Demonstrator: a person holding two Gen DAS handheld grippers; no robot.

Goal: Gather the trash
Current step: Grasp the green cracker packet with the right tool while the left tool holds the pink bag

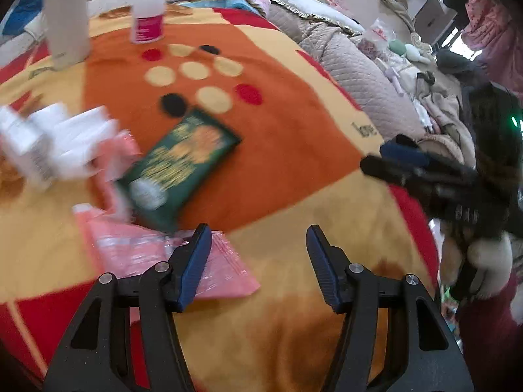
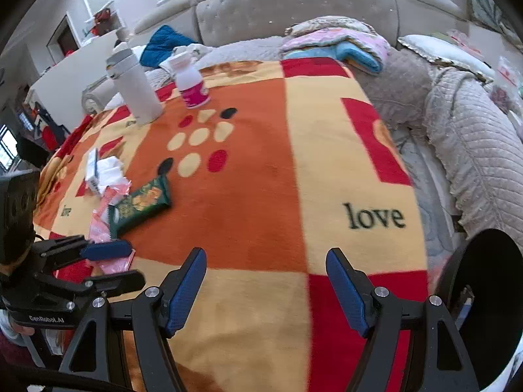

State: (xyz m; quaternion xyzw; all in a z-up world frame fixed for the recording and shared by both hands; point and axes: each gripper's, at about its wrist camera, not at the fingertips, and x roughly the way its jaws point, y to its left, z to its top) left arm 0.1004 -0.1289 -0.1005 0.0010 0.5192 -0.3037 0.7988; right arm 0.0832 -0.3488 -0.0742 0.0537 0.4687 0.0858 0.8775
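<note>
1. A big blanket (image 2: 261, 196) in orange, yellow and red lies over a bed. The trash sits on it in a small heap.
2. The heap has a green snack packet (image 1: 178, 163), a pink plastic bag (image 1: 147, 254), some white crumpled paper (image 1: 75, 140) and a small white box (image 1: 26, 150).
3. The pink bag is nearest to the left gripper (image 1: 255, 261). The green packet lies just past it, resting partly on the bag. The white paper and box are further off to the side.
4. The left gripper has its jaws apart and nothing is in them. One finger hangs over the edge of the pink bag, but it does not pinch it.
5. The right gripper (image 2: 266, 287) is also let go, with its jaws wide and nothing in between. It hangs over bare blanket, well apart from the heap.
6. A tall white bottle (image 2: 134, 88) and a small bottle with a pink label (image 2: 191, 81) stand far back on the blanket. They may not be trash at all.
7. I think the step now is reaching for the first bit of trash. No piece is picked up yet.
8. Next, the left gripper needs to come down on the pink bag or the green packet and squeeze. The bag is thin and flat, so it may be hard to catch.
</note>
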